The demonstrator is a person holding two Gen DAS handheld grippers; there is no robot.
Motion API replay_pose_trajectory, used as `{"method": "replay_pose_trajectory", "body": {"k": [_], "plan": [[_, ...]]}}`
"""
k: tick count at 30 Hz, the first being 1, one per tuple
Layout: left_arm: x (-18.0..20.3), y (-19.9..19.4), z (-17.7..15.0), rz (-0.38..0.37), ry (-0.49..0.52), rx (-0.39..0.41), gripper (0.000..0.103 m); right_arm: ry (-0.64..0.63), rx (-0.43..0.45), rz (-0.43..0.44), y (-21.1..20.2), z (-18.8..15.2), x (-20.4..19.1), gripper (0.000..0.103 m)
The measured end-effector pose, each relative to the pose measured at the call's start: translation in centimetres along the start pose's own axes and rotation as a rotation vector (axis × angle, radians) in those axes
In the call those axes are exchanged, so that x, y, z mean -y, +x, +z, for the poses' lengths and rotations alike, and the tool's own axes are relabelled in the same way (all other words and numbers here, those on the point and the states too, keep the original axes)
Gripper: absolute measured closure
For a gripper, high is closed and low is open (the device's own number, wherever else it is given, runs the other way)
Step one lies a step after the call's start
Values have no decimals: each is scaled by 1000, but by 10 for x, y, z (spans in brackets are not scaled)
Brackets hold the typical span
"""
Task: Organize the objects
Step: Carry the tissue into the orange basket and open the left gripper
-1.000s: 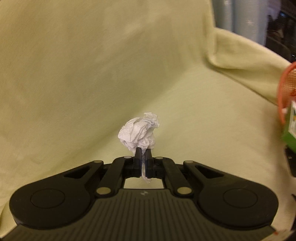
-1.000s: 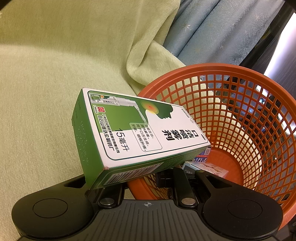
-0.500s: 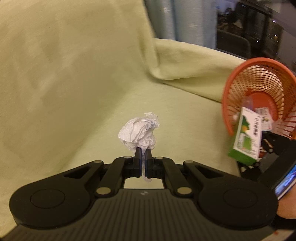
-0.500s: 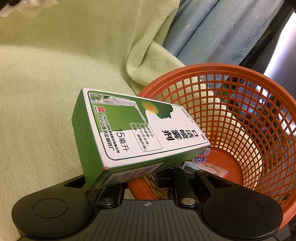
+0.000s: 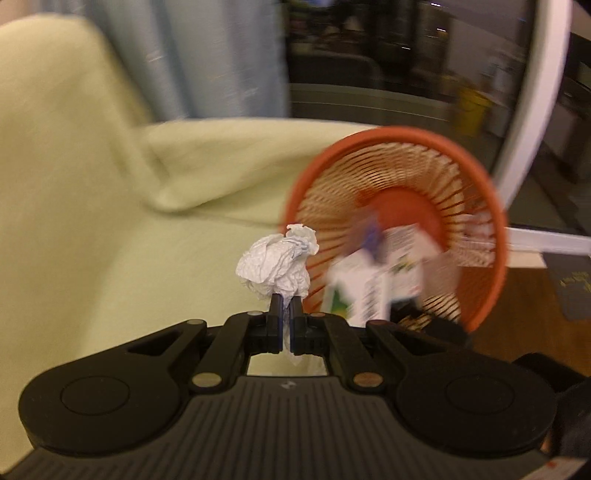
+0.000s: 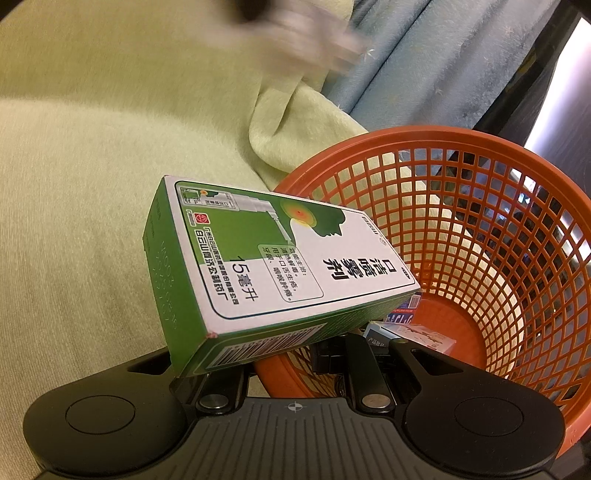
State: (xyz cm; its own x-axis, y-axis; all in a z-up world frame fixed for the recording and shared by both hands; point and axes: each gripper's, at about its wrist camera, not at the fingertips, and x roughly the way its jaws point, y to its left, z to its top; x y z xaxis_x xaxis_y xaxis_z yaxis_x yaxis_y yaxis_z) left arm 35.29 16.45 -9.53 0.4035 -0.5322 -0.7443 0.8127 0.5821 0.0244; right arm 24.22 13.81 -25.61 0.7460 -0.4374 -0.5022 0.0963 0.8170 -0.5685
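Left gripper (image 5: 283, 306) has its jaws clenched on a crumpled white tissue (image 5: 277, 266), which stands up above the fingertips; a thin scrap of it hangs down between the fingers. The tissue is held in the air over the pale green sofa cover (image 5: 92, 221), just left of an orange mesh basket (image 5: 480, 206) as the left wrist view shows it. That view is blurred, so fine detail in the basket is poor: the basket mouth tips toward the camera, and a green and white box (image 5: 360, 295) appears in front of its lower rim. Right gripper (image 6: 295, 350) grasps that green and white box (image 6: 258, 269) from below; the box hides the fingertips, but it rests between the fingers and sits tilted, its far end over the near rim of the basket (image 6: 461, 136) and its near end over the sofa cover (image 6: 74, 184). The box face carries Chinese print and "15", and the side toward the camera shows a barcode. Inside the basket, on its solid orange bottom, lie small flat packages (image 6: 410, 332), one blue and white, partly hidden behind the box. Behind basket and sofa hangs a light blue curtain (image 6: 424, 66). A blurred whitish shape with a dark part (image 6: 295, 22) crosses the top of the right wrist view; what it is cannot be told for sure.
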Motion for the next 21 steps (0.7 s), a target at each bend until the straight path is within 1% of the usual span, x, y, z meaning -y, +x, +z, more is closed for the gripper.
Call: {"method": "replay_pose_trajectory", "body": {"k": [3, 4, 5, 6, 9, 11, 13, 15, 18, 21], "plan": [[28, 19, 28, -74, 76, -23, 101, 11, 4, 5, -1, 0, 3, 92], [38, 26, 36, -99, 96, -30, 96, 14, 5, 6, -1, 1, 4, 93], [47, 33, 44, -108, 108, -22, 93, 17, 6, 7, -1, 1, 4, 93], [53, 39, 50, -111, 116, -23, 88, 20, 7, 9, -1, 1, 5, 93], [61, 43, 60, -105, 112, -2, 87, 32, 10, 18, -2, 3, 10, 93], [56, 37, 58, -83, 97, 9, 87, 41, 14, 27, -3, 4, 15, 94], [46, 29, 52, -44, 66, 15, 86, 40, 22, 32, -4, 3, 20, 95], [33, 20, 44, -6, 22, 23, 84, 30, 28, 40, -5, 2, 22, 96], [15, 7, 29, 53, -50, 26, 83, 23, 26, 60, -7, 0, 27, 97], [3, -4, 13, 97, -109, 18, 83, 32, 7, 96, -9, 2, 42, 97]]}}
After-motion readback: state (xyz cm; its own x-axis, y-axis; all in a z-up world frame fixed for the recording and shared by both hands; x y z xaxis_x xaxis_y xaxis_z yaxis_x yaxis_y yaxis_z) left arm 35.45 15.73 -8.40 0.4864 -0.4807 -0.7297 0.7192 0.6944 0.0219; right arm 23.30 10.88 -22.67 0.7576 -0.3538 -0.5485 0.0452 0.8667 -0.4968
